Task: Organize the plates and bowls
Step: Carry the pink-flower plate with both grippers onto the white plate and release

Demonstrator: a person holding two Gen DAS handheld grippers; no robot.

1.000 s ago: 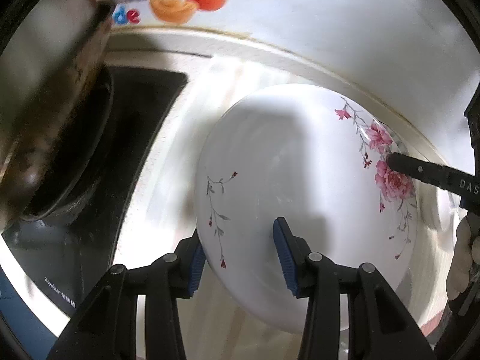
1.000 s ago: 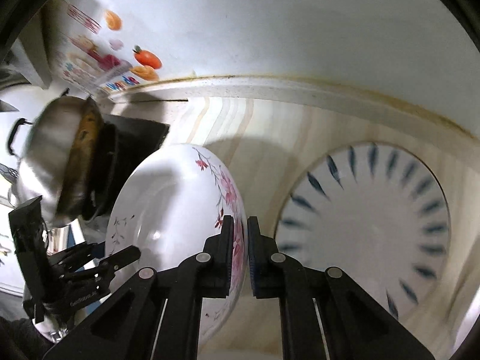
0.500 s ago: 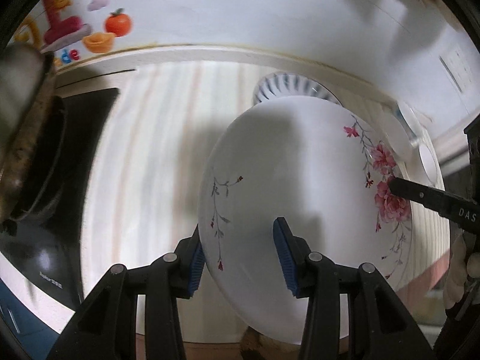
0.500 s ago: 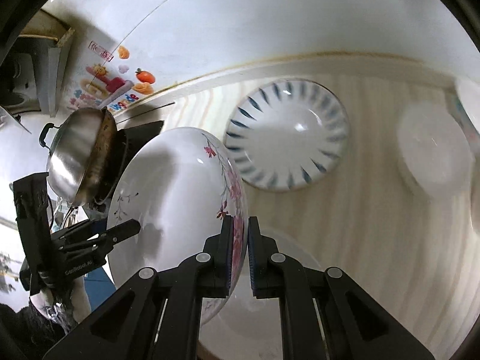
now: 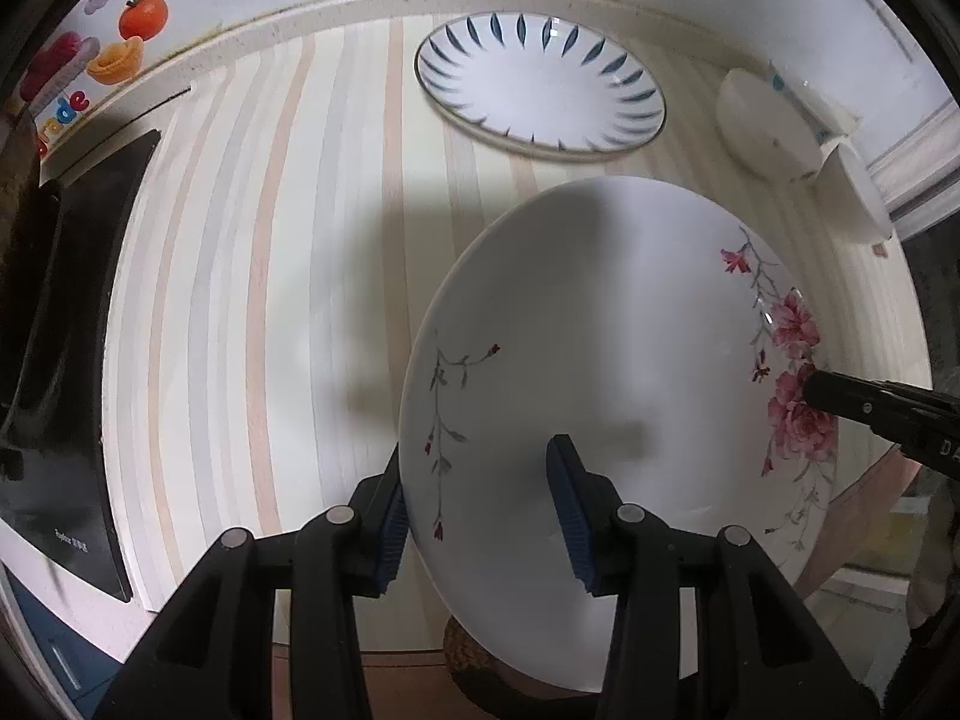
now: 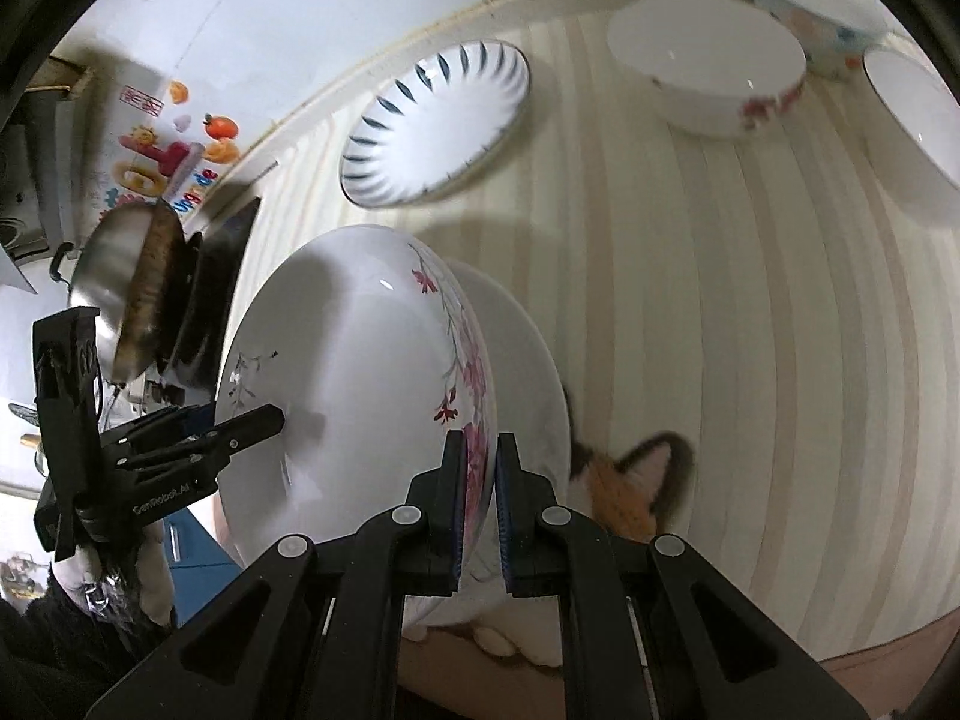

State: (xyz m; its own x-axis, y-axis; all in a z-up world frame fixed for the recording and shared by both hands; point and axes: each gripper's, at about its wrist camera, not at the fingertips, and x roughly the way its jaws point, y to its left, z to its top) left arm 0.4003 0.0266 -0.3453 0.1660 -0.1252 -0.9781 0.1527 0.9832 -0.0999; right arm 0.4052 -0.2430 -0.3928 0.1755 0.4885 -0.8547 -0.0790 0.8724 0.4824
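left wrist: steep downward, close | right wrist: downward, close | shared: floral plate [image 5: 600, 360], striped countertop [image 5: 270, 300]

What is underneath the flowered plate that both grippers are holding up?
Under the flowered plate, a cat's orange and dark ear and pale paws show by the striped counter edge. The rest of the cat is hidden by the plate.

Large plate [image 5: 600, 360], lower centre: white, pink blossoms at right rim, thin grey twig with red buds at left. Plate [image 5: 540, 90], upper centre: white, dark blue dashes ringing the rim. Counter [image 5: 270, 300]: cream with pale peach and grey stripes. Fingers [image 5: 567, 516]: black, blue pads. Bowl [image 6: 708, 66], upper right: white, red sprig.
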